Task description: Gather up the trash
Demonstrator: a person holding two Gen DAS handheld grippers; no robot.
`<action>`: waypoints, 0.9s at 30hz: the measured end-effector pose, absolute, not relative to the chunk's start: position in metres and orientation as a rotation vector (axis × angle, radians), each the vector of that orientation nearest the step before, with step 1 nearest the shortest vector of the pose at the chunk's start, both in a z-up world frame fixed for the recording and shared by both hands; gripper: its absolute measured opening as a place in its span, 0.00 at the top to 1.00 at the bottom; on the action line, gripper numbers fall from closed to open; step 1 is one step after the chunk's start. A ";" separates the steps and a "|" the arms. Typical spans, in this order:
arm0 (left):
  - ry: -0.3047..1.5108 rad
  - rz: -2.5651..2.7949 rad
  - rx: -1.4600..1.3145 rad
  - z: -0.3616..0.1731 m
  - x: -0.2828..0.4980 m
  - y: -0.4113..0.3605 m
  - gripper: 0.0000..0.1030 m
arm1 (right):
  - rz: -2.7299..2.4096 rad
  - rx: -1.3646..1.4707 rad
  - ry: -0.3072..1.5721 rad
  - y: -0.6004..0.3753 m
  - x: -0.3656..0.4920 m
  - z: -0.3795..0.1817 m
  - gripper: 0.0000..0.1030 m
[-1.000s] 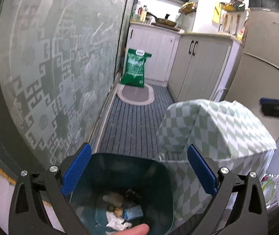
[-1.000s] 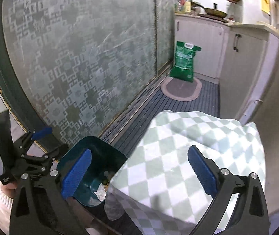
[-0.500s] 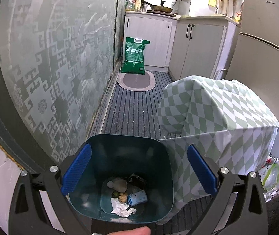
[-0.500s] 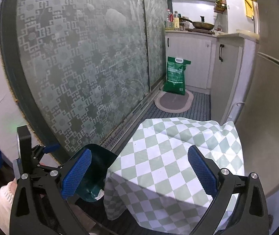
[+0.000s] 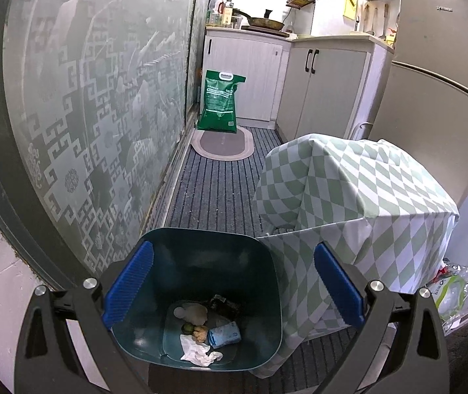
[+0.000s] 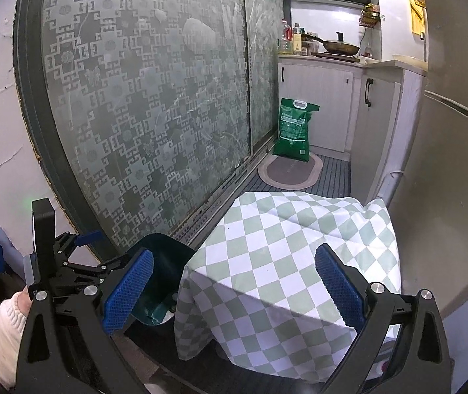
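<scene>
A dark teal trash bin (image 5: 197, 262) stands on the floor beside a table draped in a green-and-white checked cloth (image 5: 358, 197). Inside lie a crumpled white tissue (image 5: 199, 353), a blue packet (image 5: 225, 331) and other scraps. My left gripper (image 5: 232, 290) hangs open and empty above the bin. My right gripper (image 6: 232, 290) is open and empty over the checked cloth (image 6: 293, 256); the bin (image 6: 161, 275) shows at its lower left, and the left gripper (image 6: 66, 272) is beside it.
A frosted patterned sliding door (image 5: 96, 105) runs along the left. A green sack (image 5: 219, 101) and an oval mat (image 5: 224, 141) lie by white cabinets (image 5: 325, 85) at the back. A fridge (image 5: 437, 82) stands on the right. A plastic bag (image 5: 454, 289) lies under the table's right side.
Both grippers have risen and drawn back; the bin and the table look lower and farther. The fingertip at the bottom of the left view is gone.
</scene>
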State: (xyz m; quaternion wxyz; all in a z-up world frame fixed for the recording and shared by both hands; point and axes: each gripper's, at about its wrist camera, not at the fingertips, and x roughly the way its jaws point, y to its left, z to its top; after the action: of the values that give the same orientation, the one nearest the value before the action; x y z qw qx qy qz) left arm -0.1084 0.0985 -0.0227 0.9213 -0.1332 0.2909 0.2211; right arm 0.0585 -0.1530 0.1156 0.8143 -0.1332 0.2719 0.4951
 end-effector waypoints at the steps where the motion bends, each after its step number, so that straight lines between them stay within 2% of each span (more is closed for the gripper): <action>1: 0.597 0.454 -0.272 -0.023 -0.109 0.099 0.03 | 1.058 -0.285 0.581 -0.152 0.058 0.115 0.03; 27: 0.597 0.440 -0.268 -0.022 -0.108 0.093 0.03 | 1.066 -0.288 0.582 -0.150 0.055 0.115 0.03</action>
State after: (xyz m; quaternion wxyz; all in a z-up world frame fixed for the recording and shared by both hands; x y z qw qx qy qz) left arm -0.1075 0.0930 -0.0219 0.9233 -0.1307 0.2908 0.2144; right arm 0.0555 -0.1496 0.1148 0.8113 -0.1350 0.2726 0.4992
